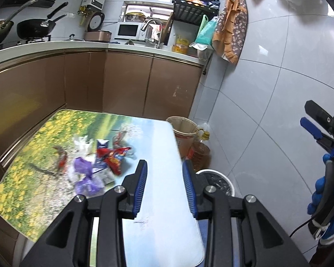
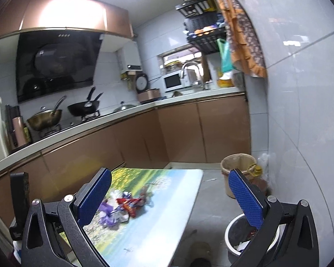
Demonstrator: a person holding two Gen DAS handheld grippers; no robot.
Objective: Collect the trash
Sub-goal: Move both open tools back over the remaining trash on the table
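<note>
Trash, a heap of crumpled red, purple and white wrappers point(image 1: 95, 162), lies mid-desk on the flower-printed top point(image 1: 22, 178). Both claws, left point(image 1: 164, 184) and right point(image 2: 169, 202), hang open and empty: still approaching. Next: reach in, pinch one wrapper, carry it to the white bin with the black liner point(image 2: 236, 231).

no legible text, labels blurred

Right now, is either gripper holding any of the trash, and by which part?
Nothing is held. The left gripper and right gripper are both open and empty; the wrappers lie loose on the table.
</note>
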